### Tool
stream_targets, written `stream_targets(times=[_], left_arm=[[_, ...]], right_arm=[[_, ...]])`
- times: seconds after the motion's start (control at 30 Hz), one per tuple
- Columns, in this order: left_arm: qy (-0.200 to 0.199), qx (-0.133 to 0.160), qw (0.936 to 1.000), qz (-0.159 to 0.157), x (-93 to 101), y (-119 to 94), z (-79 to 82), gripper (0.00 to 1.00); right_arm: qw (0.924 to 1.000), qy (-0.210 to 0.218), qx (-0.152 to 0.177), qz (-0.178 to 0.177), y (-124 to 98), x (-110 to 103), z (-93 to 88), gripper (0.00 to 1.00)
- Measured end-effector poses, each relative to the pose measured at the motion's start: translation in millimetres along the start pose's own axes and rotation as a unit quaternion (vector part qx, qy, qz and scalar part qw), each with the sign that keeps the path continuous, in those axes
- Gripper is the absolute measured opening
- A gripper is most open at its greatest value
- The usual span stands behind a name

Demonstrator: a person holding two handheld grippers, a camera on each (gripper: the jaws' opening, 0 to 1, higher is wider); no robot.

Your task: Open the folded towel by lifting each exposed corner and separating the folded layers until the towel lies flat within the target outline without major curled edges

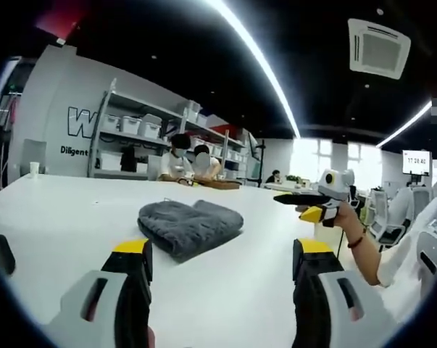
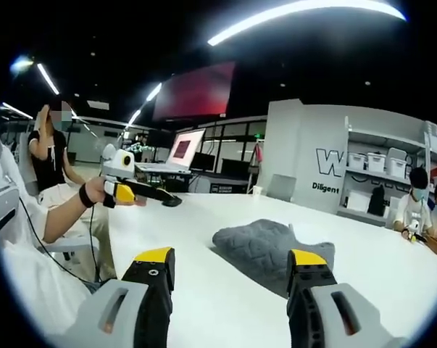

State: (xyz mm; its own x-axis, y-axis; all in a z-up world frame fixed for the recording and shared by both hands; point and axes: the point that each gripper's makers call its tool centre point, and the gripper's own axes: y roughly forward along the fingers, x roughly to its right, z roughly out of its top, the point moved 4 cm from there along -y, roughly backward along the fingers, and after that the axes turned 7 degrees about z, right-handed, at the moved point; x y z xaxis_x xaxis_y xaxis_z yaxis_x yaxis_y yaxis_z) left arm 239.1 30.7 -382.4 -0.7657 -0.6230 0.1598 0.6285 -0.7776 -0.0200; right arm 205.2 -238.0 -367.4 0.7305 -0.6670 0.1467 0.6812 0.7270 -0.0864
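The grey, plush towel [image 1: 190,226] lies folded and rumpled mid-way across the white table [image 1: 51,217], its long axis slanting across it, while the left gripper [image 1: 222,270] and right gripper [image 2: 231,279] hover nearby, jaws spread, empty.

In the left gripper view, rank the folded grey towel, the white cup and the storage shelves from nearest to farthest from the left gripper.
1. The folded grey towel, on the white table just ahead of the left gripper.
2. The white cup, at the table's far left edge.
3. The storage shelves, against the back wall beyond the table.
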Motion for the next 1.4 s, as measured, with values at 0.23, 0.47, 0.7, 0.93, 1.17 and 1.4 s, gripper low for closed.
stream_targets(times=[0.23, 0.47, 0.7, 0.93, 1.17, 1.4], left_arm=[[-0.001, -0.007, 0.9999, -0.011, 4.1, 12, -3.1, 0.77], [0.000, -0.009, 0.9999, -0.014, 5.9, 18, 1.3, 0.77], [0.002, -0.011, 0.9998, -0.018, 11.1, 26, 8.7, 0.76], [0.003, -0.011, 0.9997, -0.022, 14.2, 33, 11.2, 0.76], [-0.005, -0.015, 0.9997, -0.021, 11.1, 40, 10.0, 0.76], [-0.011, -0.021, 0.9995, -0.022, 8.3, 43, 7.8, 0.75]], right_arm=[[1.0000, 0.001, 0.003, -0.008, 2, 4, -0.1, 0.60], [0.9999, 0.003, 0.001, -0.011, 5, 10, -0.1, 0.60], [0.9999, 0.004, -0.003, -0.013, 10, 15, -1.5, 0.60], [0.9997, 0.008, -0.012, -0.019, 15, 25, -4.5, 0.60], [0.9997, 0.012, -0.014, -0.018, 19, 28, -5.8, 0.60], [0.9995, 0.016, -0.015, -0.020, 19, 31, -7.3, 0.59]])
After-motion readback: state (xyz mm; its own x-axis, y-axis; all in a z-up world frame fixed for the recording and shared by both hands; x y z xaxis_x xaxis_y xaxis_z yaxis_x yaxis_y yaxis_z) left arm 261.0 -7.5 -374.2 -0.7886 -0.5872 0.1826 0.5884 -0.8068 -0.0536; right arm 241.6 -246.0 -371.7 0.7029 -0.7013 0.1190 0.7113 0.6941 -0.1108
